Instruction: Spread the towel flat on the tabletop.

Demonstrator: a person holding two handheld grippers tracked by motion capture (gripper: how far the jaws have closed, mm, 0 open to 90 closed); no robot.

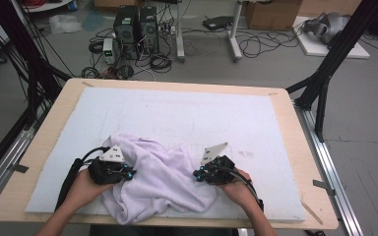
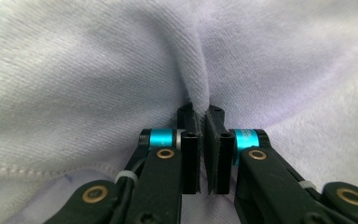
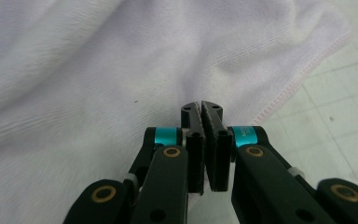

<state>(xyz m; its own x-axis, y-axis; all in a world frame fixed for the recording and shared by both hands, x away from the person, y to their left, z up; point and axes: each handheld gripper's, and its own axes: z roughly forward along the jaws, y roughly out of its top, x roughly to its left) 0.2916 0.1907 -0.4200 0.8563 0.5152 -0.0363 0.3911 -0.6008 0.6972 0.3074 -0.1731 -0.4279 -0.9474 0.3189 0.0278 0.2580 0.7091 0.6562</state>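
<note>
A pale lilac cloth [image 1: 162, 182] lies crumpled on the white mat [image 1: 177, 113] near the table's front edge. A hand holds my left gripper [image 1: 130, 173] at the cloth's left side. In the left gripper view, that gripper [image 2: 200, 112] is shut, and a raised ridge of the cloth [image 2: 98, 70] is pinched at its tips. The other hand holds my right gripper [image 1: 195, 173] against the cloth's right side. In the right gripper view, that gripper [image 3: 201, 108] is shut with its tips in the cloth [image 3: 98, 70], close to the stitched hem.
The white mat [image 3: 345, 93] covers most of a wooden tabletop [image 1: 295, 147], with bare mat behind and to the right of the cloth. Black frame legs [image 1: 325, 73] stand at the table's sides. Computers and cables [image 1: 138, 29] sit on the floor beyond.
</note>
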